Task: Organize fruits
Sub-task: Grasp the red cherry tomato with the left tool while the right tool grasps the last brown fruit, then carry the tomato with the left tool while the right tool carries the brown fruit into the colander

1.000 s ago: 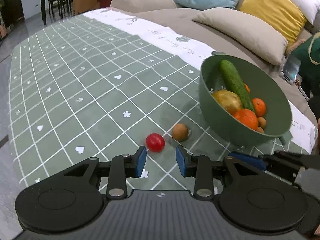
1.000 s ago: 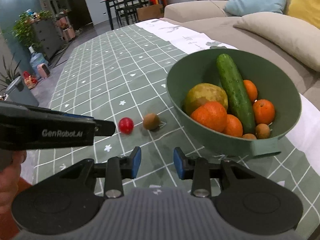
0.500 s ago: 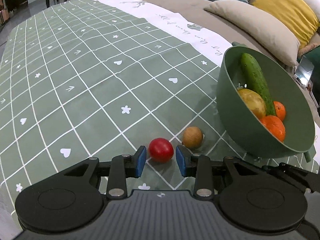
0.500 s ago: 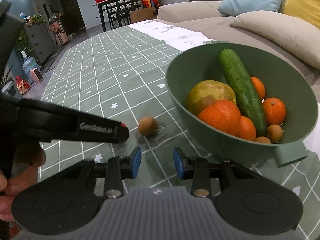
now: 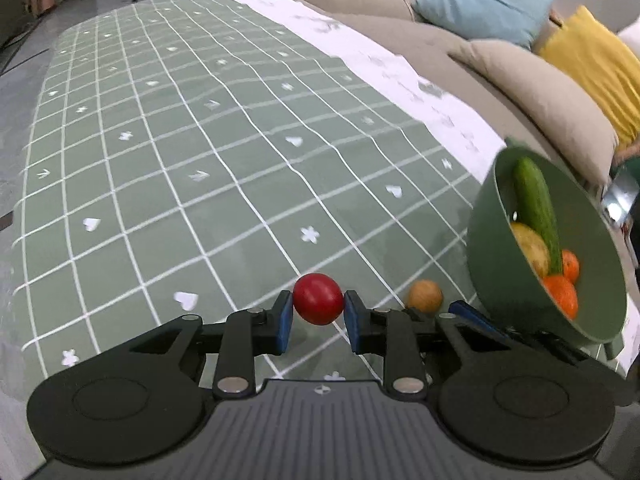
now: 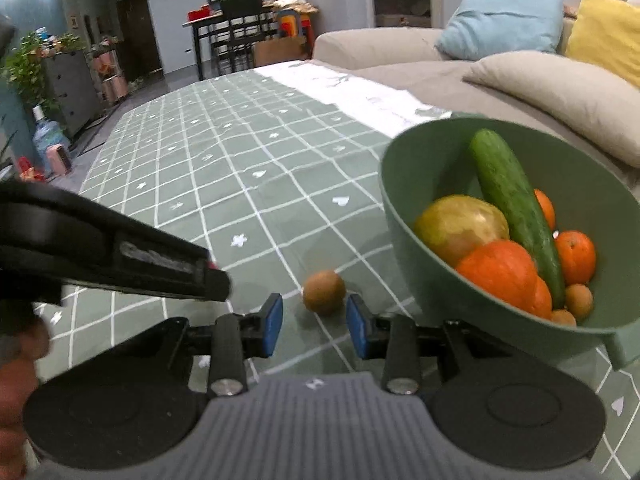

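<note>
The left gripper point(image 5: 318, 314), jaws just closing, clamps the small round red fruit point(image 5: 318, 298); the right gripper point(image 6: 315, 325), open, frames the brown fruit point(image 6: 324, 292). Next: lift into the green plastic bowl point(image 6: 404, 216).

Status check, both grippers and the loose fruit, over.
Left gripper just closed onto the red tomato. Right gripper open, short of the brown fruit on the tablecloth. Green bowl close right, nothing blocking.

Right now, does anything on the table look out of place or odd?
Two small fruits sit loose on the cloth beside the bowl instead of in it: a red one between the left gripper's pads, which have just been closing on it, and a brown one ahead of the open right gripper.
</note>
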Available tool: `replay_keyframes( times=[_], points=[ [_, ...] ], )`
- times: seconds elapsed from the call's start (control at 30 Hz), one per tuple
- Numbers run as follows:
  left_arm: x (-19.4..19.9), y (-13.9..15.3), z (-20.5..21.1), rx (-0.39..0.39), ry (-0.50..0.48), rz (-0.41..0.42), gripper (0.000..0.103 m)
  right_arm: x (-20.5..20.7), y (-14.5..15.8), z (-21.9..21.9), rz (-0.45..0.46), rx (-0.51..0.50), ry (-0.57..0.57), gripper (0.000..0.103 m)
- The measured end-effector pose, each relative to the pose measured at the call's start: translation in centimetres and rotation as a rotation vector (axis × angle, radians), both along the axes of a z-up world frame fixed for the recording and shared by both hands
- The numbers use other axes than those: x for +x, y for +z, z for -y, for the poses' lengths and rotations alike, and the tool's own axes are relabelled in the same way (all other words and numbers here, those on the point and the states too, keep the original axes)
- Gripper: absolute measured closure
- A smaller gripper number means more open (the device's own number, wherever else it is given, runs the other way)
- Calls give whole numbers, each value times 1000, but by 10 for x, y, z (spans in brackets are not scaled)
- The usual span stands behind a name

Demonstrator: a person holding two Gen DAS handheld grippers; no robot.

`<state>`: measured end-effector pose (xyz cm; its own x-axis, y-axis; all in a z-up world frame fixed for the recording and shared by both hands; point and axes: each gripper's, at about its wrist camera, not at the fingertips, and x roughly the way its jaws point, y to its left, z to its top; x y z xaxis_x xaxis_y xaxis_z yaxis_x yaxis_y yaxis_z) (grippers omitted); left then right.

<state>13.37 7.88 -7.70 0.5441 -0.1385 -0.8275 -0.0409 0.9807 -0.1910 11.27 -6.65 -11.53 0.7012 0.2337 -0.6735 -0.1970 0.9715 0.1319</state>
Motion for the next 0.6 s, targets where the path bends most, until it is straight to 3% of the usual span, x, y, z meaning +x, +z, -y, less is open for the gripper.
replay_keyframes(
  times=[0.23, 0.37, 0.43, 0.6],
  points=[
    [0, 5, -6, 6, 25, 1, 73, 8, -4, -15, 13, -53, -94, 72],
    [-2, 5, -6, 8, 22, -3, 73, 12, -11, -16, -30, -58, -106, 74],
    [-4, 6, -4, 10, 20, -2, 73, 12, -11, -14, -35, -50, -98, 81],
    [-10, 14, 2, 13, 6, 8, 73, 7, -6, -8, -45, -30, -66, 82]
  ],
)
